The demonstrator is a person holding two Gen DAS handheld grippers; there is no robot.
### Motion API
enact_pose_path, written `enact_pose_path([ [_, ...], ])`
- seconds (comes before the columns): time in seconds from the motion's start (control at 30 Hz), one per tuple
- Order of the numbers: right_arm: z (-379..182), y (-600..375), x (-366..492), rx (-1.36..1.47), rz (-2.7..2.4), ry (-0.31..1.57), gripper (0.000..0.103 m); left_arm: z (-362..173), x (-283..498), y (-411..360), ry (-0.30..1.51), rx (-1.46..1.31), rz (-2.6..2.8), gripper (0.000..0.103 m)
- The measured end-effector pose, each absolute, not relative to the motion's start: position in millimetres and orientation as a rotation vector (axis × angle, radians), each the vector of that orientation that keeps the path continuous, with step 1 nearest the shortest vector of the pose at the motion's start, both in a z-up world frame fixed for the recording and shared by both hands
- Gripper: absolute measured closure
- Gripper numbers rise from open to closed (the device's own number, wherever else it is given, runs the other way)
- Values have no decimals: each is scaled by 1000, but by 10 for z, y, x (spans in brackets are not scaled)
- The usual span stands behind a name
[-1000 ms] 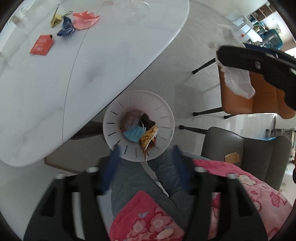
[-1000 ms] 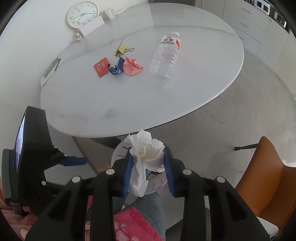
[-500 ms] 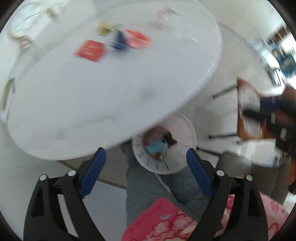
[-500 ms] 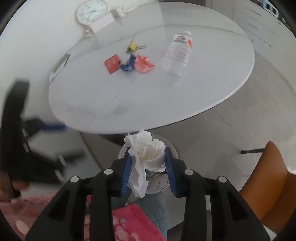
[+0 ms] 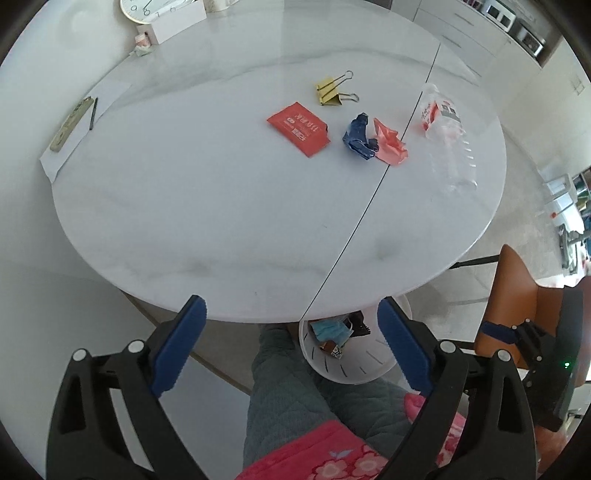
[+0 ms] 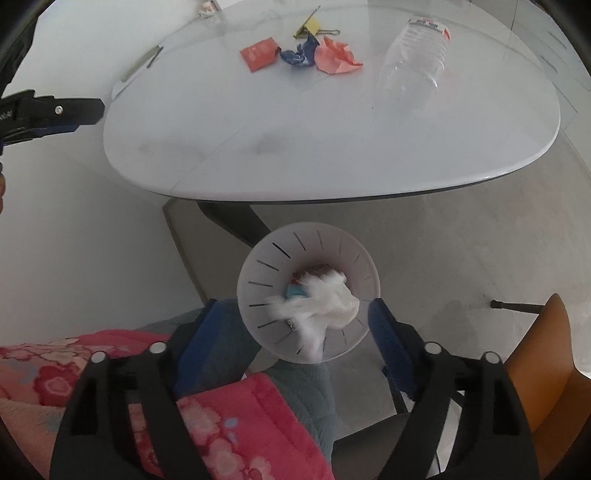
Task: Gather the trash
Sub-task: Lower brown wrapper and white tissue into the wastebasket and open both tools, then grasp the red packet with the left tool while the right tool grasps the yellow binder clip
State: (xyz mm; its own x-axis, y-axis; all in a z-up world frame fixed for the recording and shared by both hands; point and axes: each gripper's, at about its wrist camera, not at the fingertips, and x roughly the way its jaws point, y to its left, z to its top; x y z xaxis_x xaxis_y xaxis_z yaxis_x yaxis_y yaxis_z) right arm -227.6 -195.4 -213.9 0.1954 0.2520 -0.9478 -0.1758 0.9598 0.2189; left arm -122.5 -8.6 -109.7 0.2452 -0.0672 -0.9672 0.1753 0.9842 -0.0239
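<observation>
White printed characters on the red packet [image 5: 298, 129], left of the yellow binder clip's [image 5: 330, 90] lower edge, too small to read. Red-and-white label on the plastic bottle [image 5: 443, 122], right of that clip, print illegible. Clock [image 5: 147, 7] at the table's far edge, beyond the clip: numerals 9, 8, 7, 6 legible.

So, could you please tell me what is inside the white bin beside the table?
In the white bin a crumpled white tissue lies on top, over a blue face mask and a dark wrapper. Whatever lies under the tissue is covered.
</observation>
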Motion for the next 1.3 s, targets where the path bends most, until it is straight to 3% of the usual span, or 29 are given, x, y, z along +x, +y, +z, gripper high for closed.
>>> enact_pose_path([
  [0.53, -1496, -2194, -1720, 138, 178, 1176, 3, -1066, -813, -14, 1282, 90, -195, 10],
  [0.83, -1287, -2191, -1213, 190, 68, 1117, 3, -1208, -143, -26, 1312, 46, -186, 9],
  [1.3, -1389, -2313, -530, 254, -52, 1106, 3, -1840, 796, -368, 1384, -103, 16, 9],
])
